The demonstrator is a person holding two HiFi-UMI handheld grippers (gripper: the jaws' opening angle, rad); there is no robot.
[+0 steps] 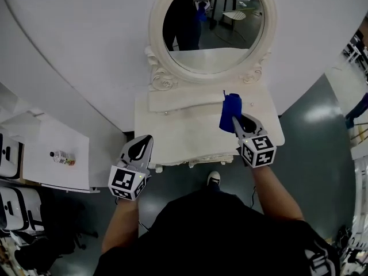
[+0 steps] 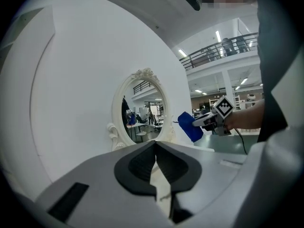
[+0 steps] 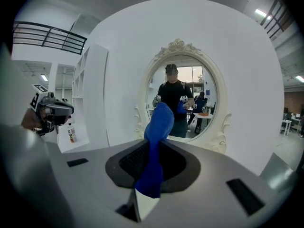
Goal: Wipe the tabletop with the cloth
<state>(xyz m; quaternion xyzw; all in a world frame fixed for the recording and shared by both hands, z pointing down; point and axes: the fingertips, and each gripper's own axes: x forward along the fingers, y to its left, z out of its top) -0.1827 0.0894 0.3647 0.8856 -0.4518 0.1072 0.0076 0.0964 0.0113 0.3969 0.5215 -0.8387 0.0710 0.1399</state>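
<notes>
A blue cloth [image 1: 230, 111] hangs bunched from my right gripper [image 1: 238, 121], which is shut on it above the right part of the white dressing-table top [image 1: 184, 132]. In the right gripper view the blue cloth [image 3: 156, 146] stands up from between the closed jaws. The left gripper view shows that cloth [image 2: 191, 126] held in the air to the right. My left gripper [image 1: 142, 145] hovers at the table's front left corner, jaws shut with nothing between them [image 2: 155, 175].
An ornate oval mirror [image 1: 213, 25] stands at the back of the table against a white wall. A raised ledge [image 1: 184, 99] runs under it. To the left a white side table [image 1: 54, 151] carries a small bottle [image 1: 62, 157]. Dark floor lies to the right.
</notes>
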